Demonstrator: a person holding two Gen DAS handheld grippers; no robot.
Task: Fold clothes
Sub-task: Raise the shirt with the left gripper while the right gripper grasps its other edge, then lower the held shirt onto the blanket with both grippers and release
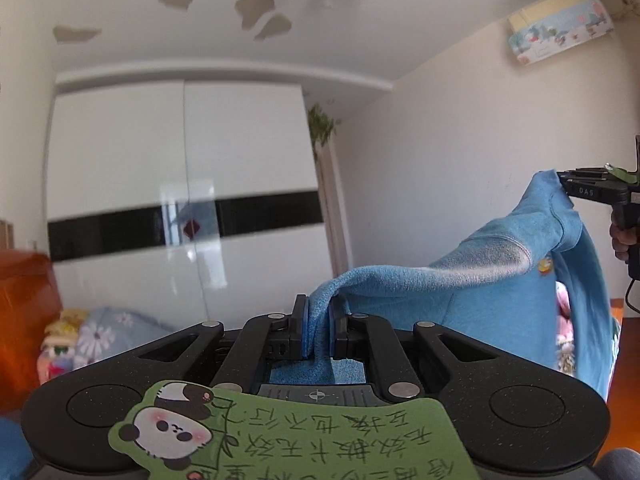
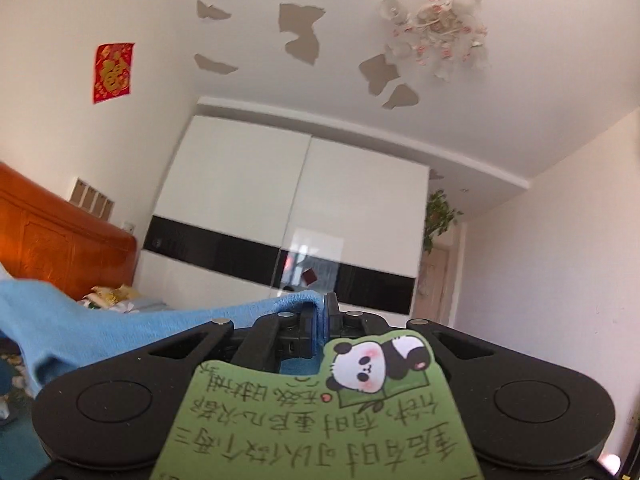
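A light blue sweatshirt hangs in the air, stretched between both grippers. My left gripper is shut on a bunched fold of it, and the cloth runs up and to the right from the pads. At the right edge of the left wrist view my right gripper pinches the garment's raised corner, with a hand on its grip. In the right wrist view the right gripper is shut on a thin blue edge, and the sweatshirt trails off to the left and sags downward.
A white sliding wardrobe with a black band fills the far wall. An orange wooden headboard and a bed with floral bedding lie low on the left. A plant and an air conditioner are on the right.
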